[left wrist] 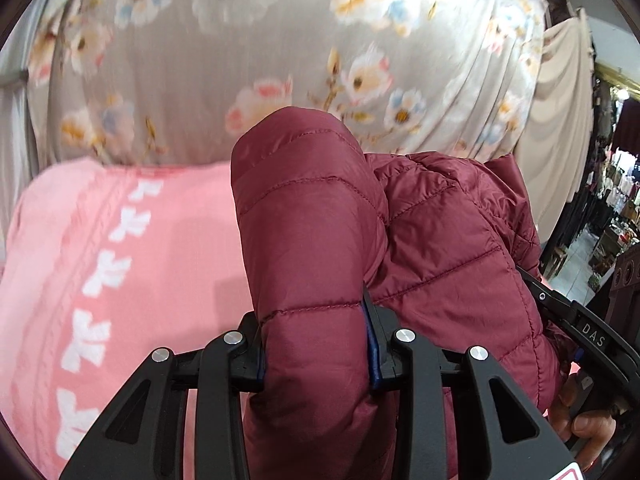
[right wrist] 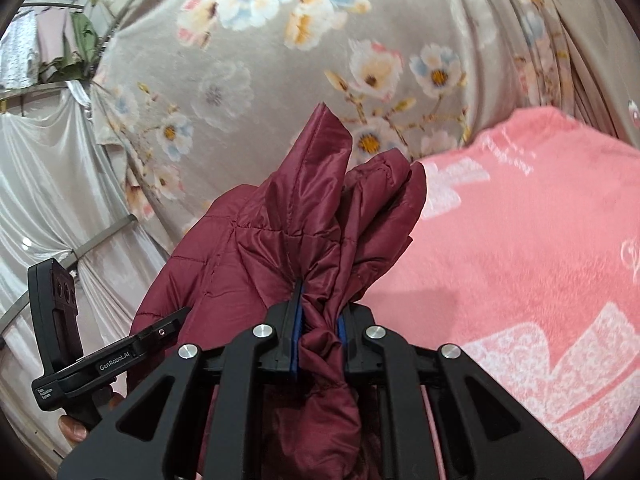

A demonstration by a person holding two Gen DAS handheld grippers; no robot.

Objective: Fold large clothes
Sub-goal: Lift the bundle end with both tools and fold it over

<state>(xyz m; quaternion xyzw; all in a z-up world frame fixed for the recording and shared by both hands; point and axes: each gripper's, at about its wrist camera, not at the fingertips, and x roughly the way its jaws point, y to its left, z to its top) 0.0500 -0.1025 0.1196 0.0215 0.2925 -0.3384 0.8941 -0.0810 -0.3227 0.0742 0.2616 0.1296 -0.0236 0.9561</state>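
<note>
A maroon quilted puffer jacket (left wrist: 440, 240) is held up off the pink blanket (left wrist: 120, 260). My left gripper (left wrist: 316, 344) is shut on a thick padded fold of the jacket that rises between its fingers. My right gripper (right wrist: 320, 332) is shut on a bunched, thinner edge of the jacket (right wrist: 256, 256), with loose flaps standing up above the jaws. The right gripper's body shows at the right edge of the left wrist view (left wrist: 592, 340); the left gripper's body shows at the left of the right wrist view (right wrist: 100, 360).
The pink blanket with white patterns (right wrist: 520, 280) covers the work surface. A grey floral sheet (left wrist: 280, 40) hangs behind it. White satin drapes with metal rails (right wrist: 52, 200) are at the left. Shop racks (left wrist: 616, 200) stand at the far right.
</note>
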